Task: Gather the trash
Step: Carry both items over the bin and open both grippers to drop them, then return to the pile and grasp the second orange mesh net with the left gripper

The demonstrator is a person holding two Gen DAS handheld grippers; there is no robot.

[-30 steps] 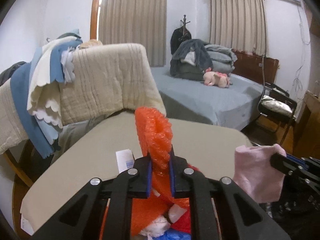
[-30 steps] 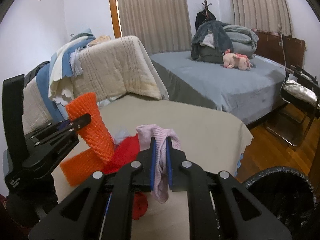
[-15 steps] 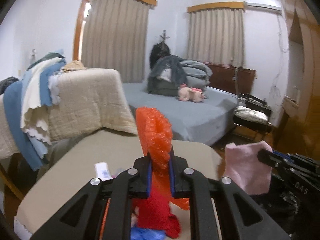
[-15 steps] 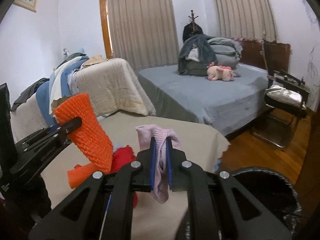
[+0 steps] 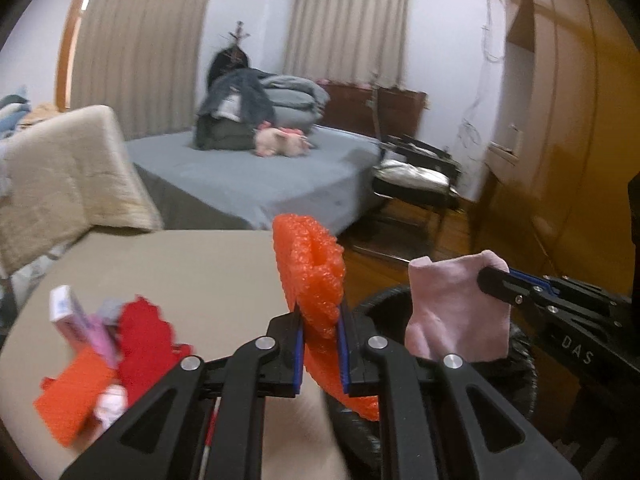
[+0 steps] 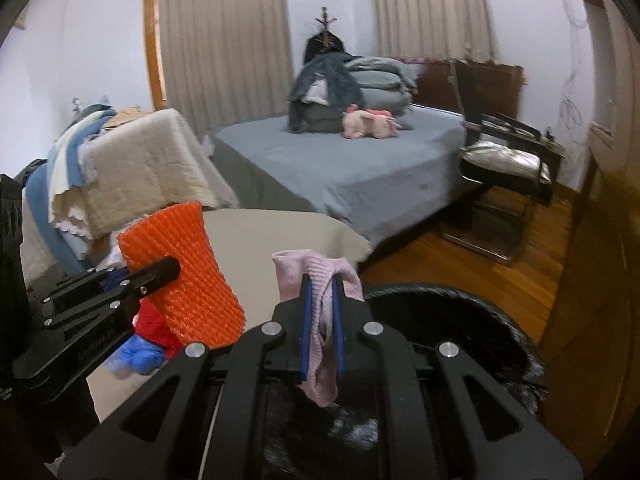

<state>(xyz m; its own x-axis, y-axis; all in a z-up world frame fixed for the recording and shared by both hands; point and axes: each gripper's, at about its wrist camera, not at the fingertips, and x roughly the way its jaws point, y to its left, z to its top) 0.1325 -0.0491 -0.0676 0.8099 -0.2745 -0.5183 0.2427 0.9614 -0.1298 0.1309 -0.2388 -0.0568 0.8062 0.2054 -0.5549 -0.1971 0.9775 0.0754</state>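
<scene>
Bedroom scene, beige table (image 5: 192, 276) in front, grey bed (image 6: 360, 168) behind, wood floor at right. Left gripper (image 5: 319, 344) is clamped on orange foam net (image 5: 316, 280), which sticks up between the jaws toward 12 o'clock and hangs below them too. Right gripper (image 6: 323, 328) is pinched tight on pink cloth (image 6: 320, 304), draped over and down through the jaws. Black trash bin (image 6: 472, 320) sits past the table edge, at about 4 o'clock from the left gripper and right under the right one. In the right wrist view the pink cloth dangles over the bin mouth; in the left wrist view the orange foam net's lower end looks to be at the bin rim, not clearly inside.

Step judged: carry to bin, nearly at drop. Next move likely calls for opening the right jaws over the bin, and shifting the left a bit further toward 3 o'clock before release.

More trash remains on the table at 8 o'clock of the left gripper: red scrap (image 5: 144, 340), small box (image 5: 64, 308), blue wad (image 6: 140, 354).
</scene>
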